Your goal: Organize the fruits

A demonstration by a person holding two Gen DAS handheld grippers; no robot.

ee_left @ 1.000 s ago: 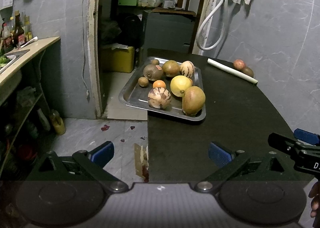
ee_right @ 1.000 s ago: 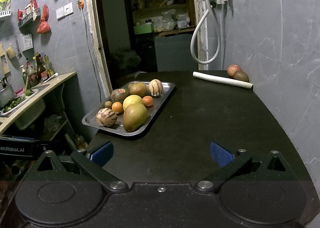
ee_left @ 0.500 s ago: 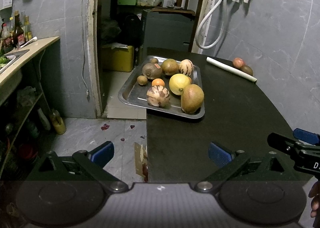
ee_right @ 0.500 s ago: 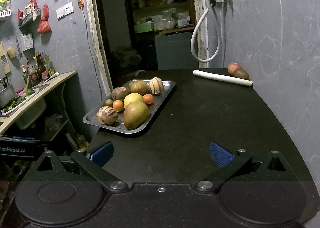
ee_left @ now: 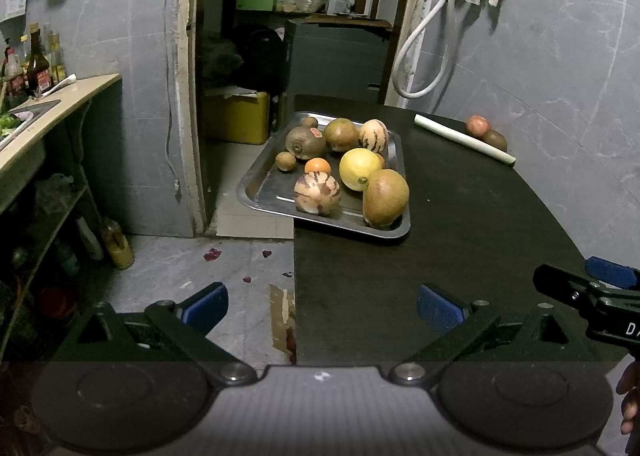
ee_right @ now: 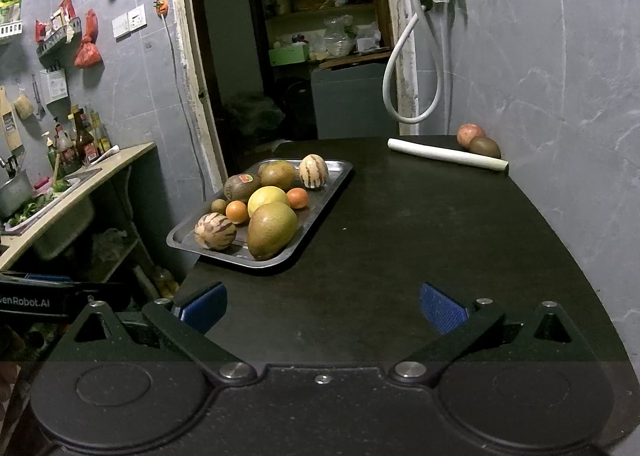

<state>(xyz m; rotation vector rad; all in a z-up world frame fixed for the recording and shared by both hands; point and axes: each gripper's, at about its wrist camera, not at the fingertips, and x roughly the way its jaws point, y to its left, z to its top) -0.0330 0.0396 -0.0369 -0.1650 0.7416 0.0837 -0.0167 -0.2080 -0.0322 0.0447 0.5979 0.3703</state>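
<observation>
**Fruit tray at the worktop's edge, both grippers empty**

On the dark worktop (ee_right: 400, 256) ahead of me sits a steel tray (ee_right: 320, 191), its left side hanging out past the worktop's edge. It holds a mango (ee_right: 270, 230), a yellow citrus (ee_right: 267, 196), two striped melons (ee_right: 215, 230), oranges (ee_right: 237, 211) and kiwis (ee_right: 241, 185). Well apart, against the far wall, an apple (ee_right: 470, 135) and a brown fruit (ee_right: 484, 146) touch each other just behind a white stalk (ee_right: 446, 153). My left gripper (ee_left: 320, 304) hovers at the near left corner with its fingers (ee_left: 206, 304) spread wide, holding nothing. My right gripper (ee_right: 322, 306) hangs over the near edge, its fingers (ee_right: 442, 308) likewise apart and empty.
</observation>
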